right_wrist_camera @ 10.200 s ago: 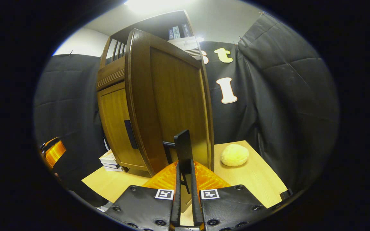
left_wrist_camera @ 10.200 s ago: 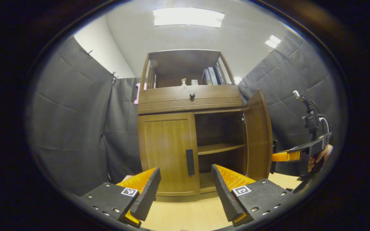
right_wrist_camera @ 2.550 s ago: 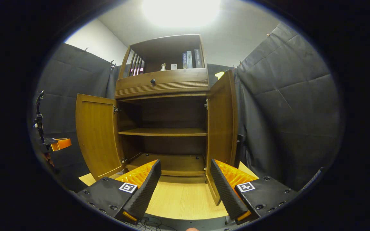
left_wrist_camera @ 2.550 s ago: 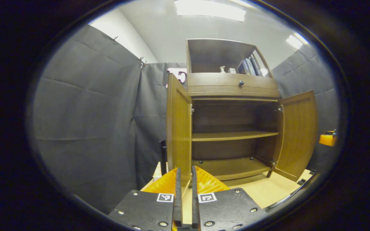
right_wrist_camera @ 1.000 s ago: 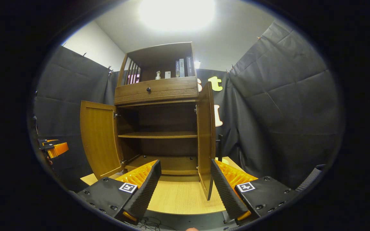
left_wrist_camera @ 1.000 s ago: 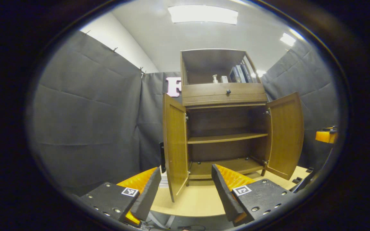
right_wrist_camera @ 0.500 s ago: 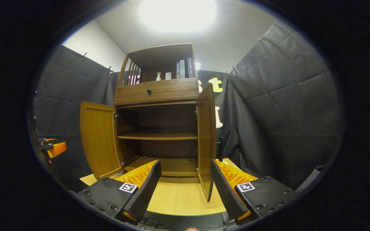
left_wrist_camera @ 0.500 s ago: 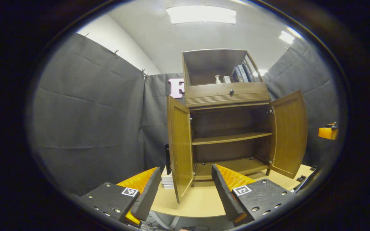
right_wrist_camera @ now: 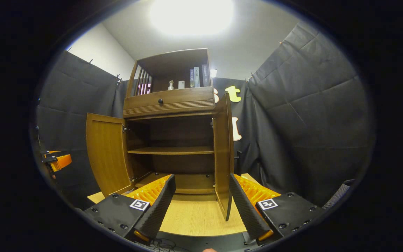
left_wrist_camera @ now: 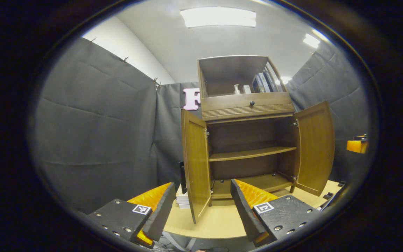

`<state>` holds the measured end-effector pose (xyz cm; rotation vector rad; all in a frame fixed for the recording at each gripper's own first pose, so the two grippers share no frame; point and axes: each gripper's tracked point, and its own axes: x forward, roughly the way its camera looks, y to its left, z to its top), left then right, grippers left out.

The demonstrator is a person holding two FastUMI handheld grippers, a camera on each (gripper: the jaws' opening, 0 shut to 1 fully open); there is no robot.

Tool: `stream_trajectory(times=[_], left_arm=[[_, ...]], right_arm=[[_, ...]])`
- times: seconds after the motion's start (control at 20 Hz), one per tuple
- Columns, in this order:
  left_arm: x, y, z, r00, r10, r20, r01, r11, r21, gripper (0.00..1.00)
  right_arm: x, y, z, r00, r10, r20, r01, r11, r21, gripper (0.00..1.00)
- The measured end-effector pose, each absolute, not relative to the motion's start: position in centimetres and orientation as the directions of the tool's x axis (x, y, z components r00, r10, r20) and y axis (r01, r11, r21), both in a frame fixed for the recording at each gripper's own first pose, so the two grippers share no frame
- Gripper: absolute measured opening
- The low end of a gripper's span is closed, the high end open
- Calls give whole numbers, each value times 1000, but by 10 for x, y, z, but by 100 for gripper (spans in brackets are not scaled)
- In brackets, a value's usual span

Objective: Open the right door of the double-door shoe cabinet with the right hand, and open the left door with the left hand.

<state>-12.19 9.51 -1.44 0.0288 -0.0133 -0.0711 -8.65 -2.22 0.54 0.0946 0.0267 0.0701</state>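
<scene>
while the left gripper [left_wrist_camera: 199, 206] hangs with its fingers spread apart and holding nothing, the left door [left_wrist_camera: 195, 164] stands edge-on just beyond them, swung wide from the cabinet [left_wrist_camera: 247, 105]. the right gripper [right_wrist_camera: 199, 206] is likewise spread and empty, with the right door [right_wrist_camera: 222, 161] edge-on between its fingers but farther off, not touched by either.

both doors look fully open, so the task seems done, and the main risk now is undoing it. each door's free edge sits close in front of a gripper; a forward or sideways drift of either hand could knock a door back toward closed, or catch a finger on its lower corner. neither door is held by anything, so either may swing back by itself if the hinges are loose; i cannot tell whether they are.

books [left_wrist_camera: 182, 200] lie stacked on the table [right_wrist_camera: 194, 213] behind the left door; pushing that door wider could jam it against them.
</scene>
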Motion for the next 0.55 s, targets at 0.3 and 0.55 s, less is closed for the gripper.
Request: stream_trajectory(times=[0.3,0.55], left_arm=[[-118,96,-13,997,-72,16,72,997,26,92],[-112,94,-15,997,-74,12,74,997,25,92]], right_arm=[[-85,-21,6,997,73,-21,-71,994,88,96],[-80,-19,8,997,71,-15,-70,994,86,92]])
